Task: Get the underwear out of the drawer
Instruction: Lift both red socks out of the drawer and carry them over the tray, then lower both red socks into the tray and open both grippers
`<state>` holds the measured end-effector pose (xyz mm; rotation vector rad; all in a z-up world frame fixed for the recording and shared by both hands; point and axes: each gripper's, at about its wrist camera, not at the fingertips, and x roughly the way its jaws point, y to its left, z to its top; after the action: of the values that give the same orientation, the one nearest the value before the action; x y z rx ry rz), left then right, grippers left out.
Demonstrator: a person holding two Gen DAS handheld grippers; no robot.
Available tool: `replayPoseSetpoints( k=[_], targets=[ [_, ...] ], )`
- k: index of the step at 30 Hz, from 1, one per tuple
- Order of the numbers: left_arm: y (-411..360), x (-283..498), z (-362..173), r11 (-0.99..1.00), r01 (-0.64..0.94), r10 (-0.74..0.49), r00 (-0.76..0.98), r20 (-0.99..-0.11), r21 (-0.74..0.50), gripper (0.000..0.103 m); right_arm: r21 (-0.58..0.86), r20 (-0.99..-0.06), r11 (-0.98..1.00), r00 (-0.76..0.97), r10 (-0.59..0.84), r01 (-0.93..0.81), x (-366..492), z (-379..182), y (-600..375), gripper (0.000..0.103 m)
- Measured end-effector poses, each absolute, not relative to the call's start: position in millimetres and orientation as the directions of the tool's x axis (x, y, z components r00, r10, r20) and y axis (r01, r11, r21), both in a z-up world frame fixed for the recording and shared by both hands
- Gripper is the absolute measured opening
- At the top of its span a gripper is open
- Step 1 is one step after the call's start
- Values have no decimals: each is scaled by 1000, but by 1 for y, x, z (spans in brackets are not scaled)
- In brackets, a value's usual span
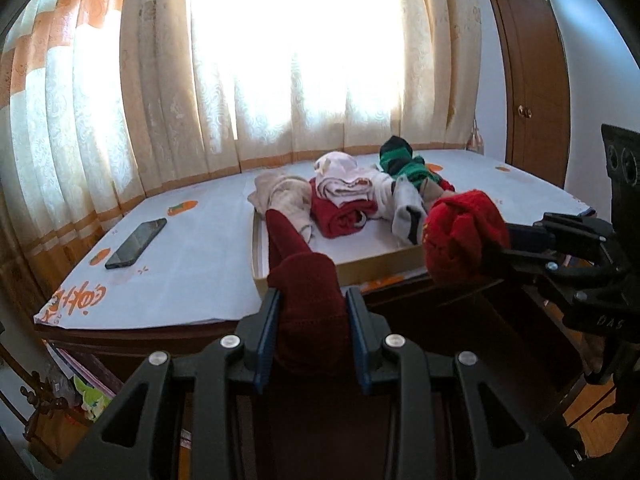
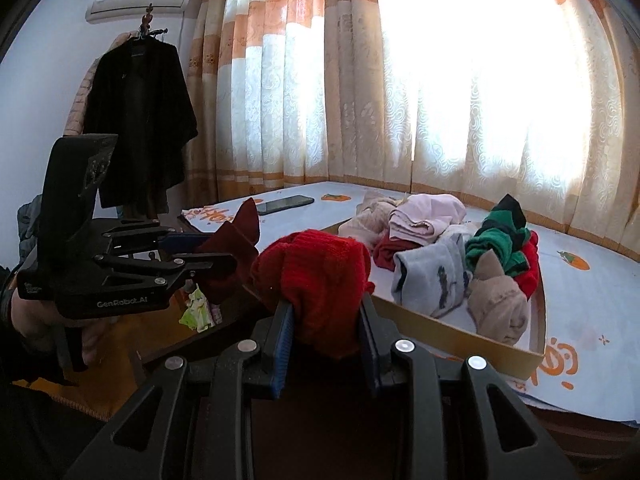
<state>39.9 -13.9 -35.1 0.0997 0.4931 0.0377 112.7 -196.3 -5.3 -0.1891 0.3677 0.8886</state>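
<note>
Curtains: cream and orange drapes across the whole back of the room, strongly backlit by the window.
Table surface: covered with a white sheet printed with orange motifs; it carries the drawer and the phone.
Wardrobe: brown wooden doors at the right edge of the left wrist view.
Dark coat: hanging on a stand against the left wall, under a wall air conditioner.
Drawer: shallow tan tray lying flat on the sheet, white-lined, its near wall facing both cameras.
Drawer contents: a heap of folded garments toward the far side, namely a pink piece on top of a dark red one, a beige piece to the left, a grey sock, a green-and-black striped item and a tan roll at the right.
Left gripper: jaws closed on a maroon garment, which stands up between the blue pads; a strip of the cloth trails back over the drawer's near wall, the rest is held in front of the drawer.
Right gripper: jaws clamped on a bright red knitted garment, bunched above the pads, held at the near edge of the drawer and clear of the pile.
Gripper relation: the two are side by side, near each other, not touching.
Phone: black, face up on the sheet, well to the left of the drawer.
</note>
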Motion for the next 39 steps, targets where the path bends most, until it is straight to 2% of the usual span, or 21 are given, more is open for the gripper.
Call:
replayPoseSetpoints(
  k=[11,26,39],
  targets=[
    [-7,57,-18,990,-28,85,895,-439,135,32,-21,-372,622,584,722,-783,128,13,-188,33],
    [7,90,4,983,-41,111,907,-406,179,32,41,-381,639,579,721,-768,160,30,-173,33],
    [14,124,11,980,-43,124,898,-421,196,32,61,-414,666,589,694,-743,188,32,-165,33]
  ],
)
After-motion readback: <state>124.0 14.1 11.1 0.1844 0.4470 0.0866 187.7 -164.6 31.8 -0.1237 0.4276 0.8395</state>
